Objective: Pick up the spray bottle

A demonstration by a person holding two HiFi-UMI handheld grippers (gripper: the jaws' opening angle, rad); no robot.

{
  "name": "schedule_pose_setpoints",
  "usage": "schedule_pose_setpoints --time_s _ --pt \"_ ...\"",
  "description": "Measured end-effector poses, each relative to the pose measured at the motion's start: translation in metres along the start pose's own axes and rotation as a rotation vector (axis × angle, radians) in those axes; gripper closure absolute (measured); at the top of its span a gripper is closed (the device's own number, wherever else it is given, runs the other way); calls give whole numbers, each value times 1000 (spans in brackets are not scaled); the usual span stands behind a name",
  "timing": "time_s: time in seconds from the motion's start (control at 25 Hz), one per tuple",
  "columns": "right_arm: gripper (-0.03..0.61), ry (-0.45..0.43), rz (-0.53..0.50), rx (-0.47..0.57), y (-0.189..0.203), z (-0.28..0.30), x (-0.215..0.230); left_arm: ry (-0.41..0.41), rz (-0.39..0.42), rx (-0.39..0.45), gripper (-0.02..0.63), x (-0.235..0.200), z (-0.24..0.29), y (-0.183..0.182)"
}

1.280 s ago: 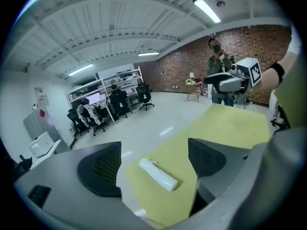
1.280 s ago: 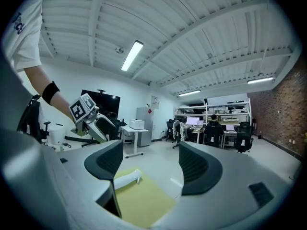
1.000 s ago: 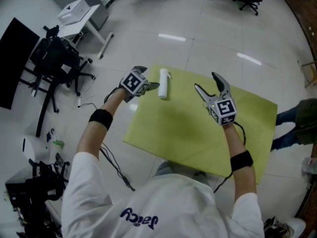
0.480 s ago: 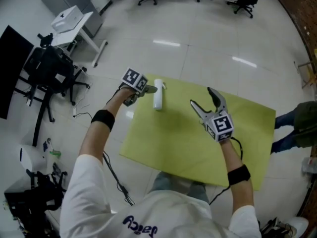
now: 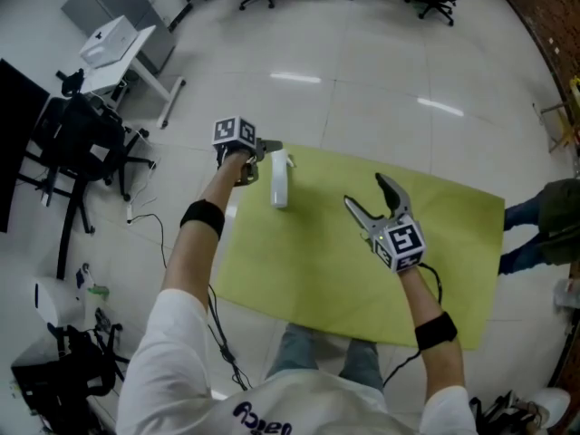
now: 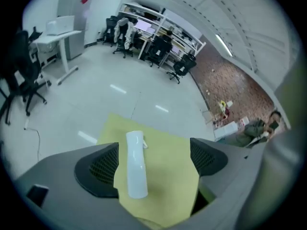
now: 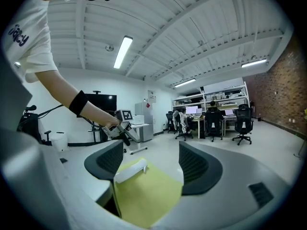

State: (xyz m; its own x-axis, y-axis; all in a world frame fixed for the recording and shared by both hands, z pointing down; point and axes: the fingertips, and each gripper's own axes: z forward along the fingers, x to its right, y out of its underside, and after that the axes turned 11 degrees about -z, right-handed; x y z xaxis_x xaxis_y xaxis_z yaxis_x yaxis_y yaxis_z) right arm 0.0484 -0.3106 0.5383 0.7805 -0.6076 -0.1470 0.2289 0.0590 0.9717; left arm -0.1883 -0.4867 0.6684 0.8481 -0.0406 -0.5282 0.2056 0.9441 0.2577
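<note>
Jaws on my left gripper [image 6: 153, 150] have just been opening wide, nothing pressed yet: the white spray bottle [image 6: 135, 169] lies framed between them, nearer the left jaw, on the yellow mat [image 6: 170, 183] at its far-left corner. Approach step, I judge (right gripper [image 5: 364, 191] hangs open, empty); next, descend, centre, close.

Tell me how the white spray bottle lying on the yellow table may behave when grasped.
The spray bottle lies on its side and looks cylindrical, so it may roll if nudged. Its smooth, glossy body could slip. It looks rigid, probably plastic.
</note>
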Motion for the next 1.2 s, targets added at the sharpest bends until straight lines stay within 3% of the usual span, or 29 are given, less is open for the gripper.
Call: schedule_pose_setpoints --time_s 0.12,0.24,0.44,0.72,0.92,1.08,1.2 --pt "204 -5 14 2 8 1 1 37 -126 0 140 -1 24 4" --pt "204 -4 34 -9 13 2 -3 17 -145 -23 140 -11 48 14" --pt "204 -8 60 -13 27 -2 -5 -57 -69 -61 143 -30 83 32" --pt "204 -1 60 -34 38 -10 0 -145 -22 -110 180 -47 118 57" --pt "204 10 56 -53 44 -12 6 -293 39 -101 335 -74 130 62" --pt "204 20 48 -54 44 -19 15 -340 85 -74 347 -73 135 64" --pt "204 20 41 -50 41 -15 13 -349 176 -59 351 -73 133 62"
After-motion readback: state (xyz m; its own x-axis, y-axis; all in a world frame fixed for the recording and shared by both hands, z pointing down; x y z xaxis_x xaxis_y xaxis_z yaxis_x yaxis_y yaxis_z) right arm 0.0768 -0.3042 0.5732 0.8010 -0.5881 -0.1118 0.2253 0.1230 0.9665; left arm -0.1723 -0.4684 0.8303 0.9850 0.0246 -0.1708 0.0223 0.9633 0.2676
